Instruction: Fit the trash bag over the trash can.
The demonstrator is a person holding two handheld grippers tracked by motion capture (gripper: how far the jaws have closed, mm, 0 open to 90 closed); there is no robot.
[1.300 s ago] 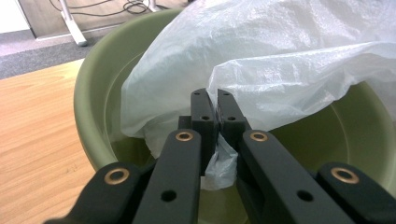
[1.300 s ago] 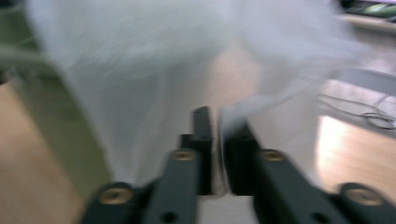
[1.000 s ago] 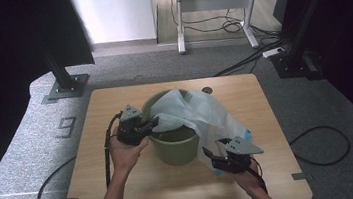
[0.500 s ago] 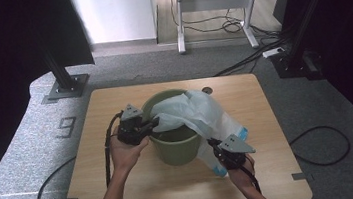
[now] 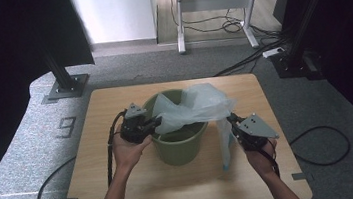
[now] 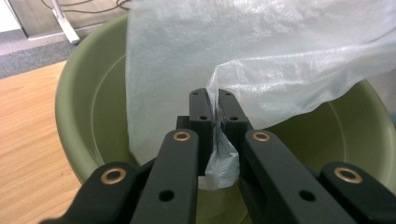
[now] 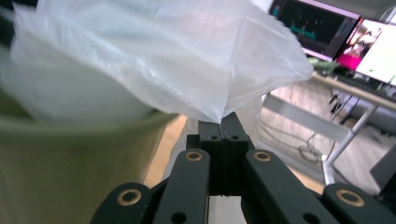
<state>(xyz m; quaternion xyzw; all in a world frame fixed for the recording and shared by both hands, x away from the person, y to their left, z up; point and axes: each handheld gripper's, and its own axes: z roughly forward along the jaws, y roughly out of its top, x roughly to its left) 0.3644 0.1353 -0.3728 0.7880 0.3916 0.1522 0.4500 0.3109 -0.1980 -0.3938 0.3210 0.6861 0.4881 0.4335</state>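
An olive-green bucket [image 5: 180, 147] stands at the middle of the wooden table [image 5: 125, 196]. A translucent white plastic bag [image 5: 200, 104] lies bunched over its mouth and spills past the right rim. My left gripper [image 5: 156, 123] sits at the bucket's left rim, shut on the bag's edge. In the left gripper view its jaws [image 6: 217, 100] pinch a fold of the bag [image 6: 280, 56] above the bucket's inside [image 6: 79, 107]. My right gripper [image 5: 230, 120] is held up to the right of the bucket, shut on the bag's right edge. In the right gripper view the bag [image 7: 140, 60] meets the closed tips [image 7: 223, 126] beside the bucket wall [image 7: 70, 158].
A strip of the bag [image 5: 225, 149] hangs down towards the table at the bucket's right. Black cables [image 5: 110, 157] trail from both grippers off the table's front. A desk [image 5: 214, 4] with loose cables stands beyond the table, and black stands [image 5: 64, 84] flank it.
My right gripper has risen from low beside the bucket's front right, and the bag's right edge has gone up with it. The left gripper has kept its place and its grip.
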